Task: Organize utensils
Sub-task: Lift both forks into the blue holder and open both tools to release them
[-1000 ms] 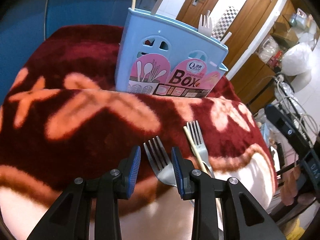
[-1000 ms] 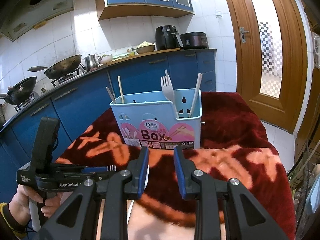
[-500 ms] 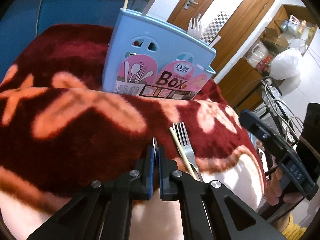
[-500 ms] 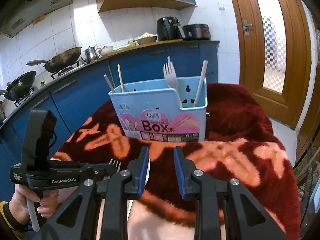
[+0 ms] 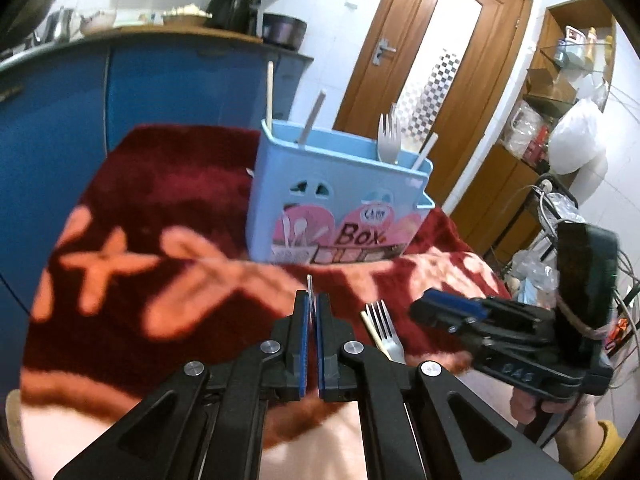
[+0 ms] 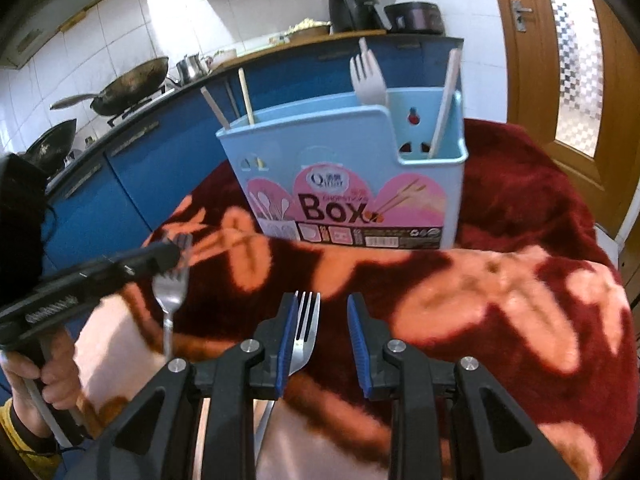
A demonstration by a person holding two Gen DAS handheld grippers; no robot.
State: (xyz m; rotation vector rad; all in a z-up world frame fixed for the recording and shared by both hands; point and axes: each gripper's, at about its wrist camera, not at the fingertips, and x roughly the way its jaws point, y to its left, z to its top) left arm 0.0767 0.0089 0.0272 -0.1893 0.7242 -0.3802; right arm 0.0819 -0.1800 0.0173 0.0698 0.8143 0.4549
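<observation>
A light blue utensil box (image 5: 340, 200) (image 6: 352, 184) stands on the red patterned blanket (image 5: 160, 208), holding a white plastic fork (image 6: 368, 76) and chopsticks. My left gripper (image 5: 312, 308) is shut on a metal fork (image 6: 170, 292), held edge-on above the blanket; it shows at the left of the right wrist view (image 6: 160, 256). My right gripper (image 6: 320, 320) is open, its fingers on either side of a second metal fork (image 6: 304, 332) lying on the blanket beside a chopstick (image 5: 374, 332).
Blue kitchen cabinets (image 6: 132, 176) with woks on a stove (image 6: 128, 84) stand behind the blanket. A wooden door (image 5: 436, 80) is at the back right. Shelves and a rack of clutter (image 5: 560, 184) are at the right.
My left gripper closed on a metal fork and lifted it off the blanket. My right gripper moved down and forward over the second fork.
</observation>
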